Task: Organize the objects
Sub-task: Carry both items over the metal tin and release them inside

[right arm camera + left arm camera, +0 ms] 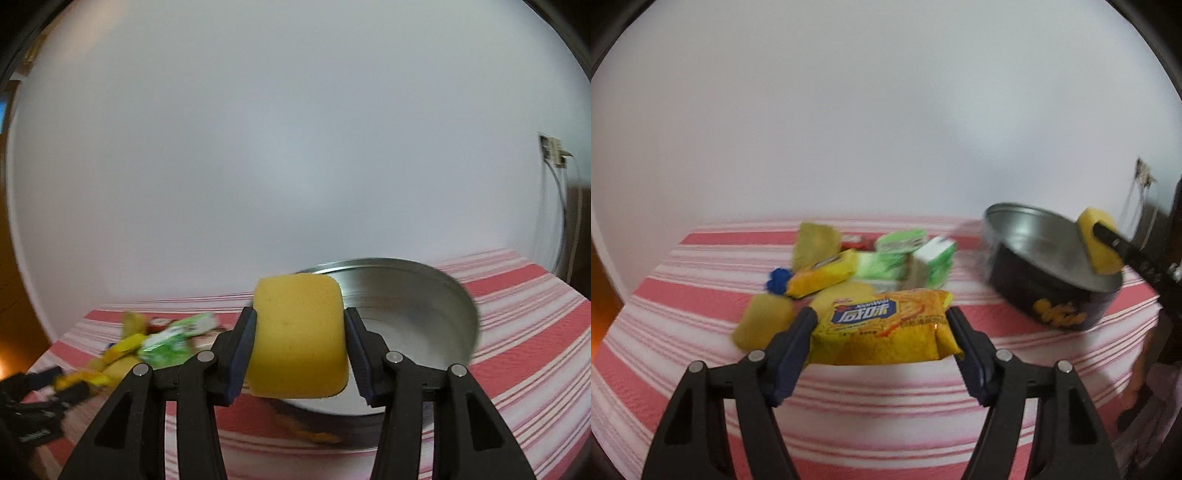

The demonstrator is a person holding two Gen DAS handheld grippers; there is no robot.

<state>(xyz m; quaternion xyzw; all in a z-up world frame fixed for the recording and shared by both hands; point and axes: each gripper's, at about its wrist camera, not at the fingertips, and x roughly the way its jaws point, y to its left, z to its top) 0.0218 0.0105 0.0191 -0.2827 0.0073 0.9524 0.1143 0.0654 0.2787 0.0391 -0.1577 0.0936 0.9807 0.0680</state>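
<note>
Left wrist view: the left gripper is closed partway on one yellow snack packet with blue lettering, a pad pressed to each end, the packet raised clear of the red-and-white striped surface. Behind it lies the pile: one smaller yellow packet, three green-and-white packets bunched together, one small red wrapper barely showing, one blue piece too blurred to name, and three dull yellow sponge-like pieces, though blur makes that count uncertain. To the right sits one round dark tin with a metal inside and yellow print on its wall, and at its far rim the right gripper comes in from the right edge, clamped on one yellow sponge. Right wrist view: the right gripper is closed partway on that yellow sponge, pads against both sides, held in the air before the tin; only this view shows the tin's bottom, bare metal. The pile shows at left only as a blurred streak of green and yellow, uncountable here, and the left gripper is a dark smear at the lower left with something yellow in it. A wall socket with a cable is clearer in this view.
</note>
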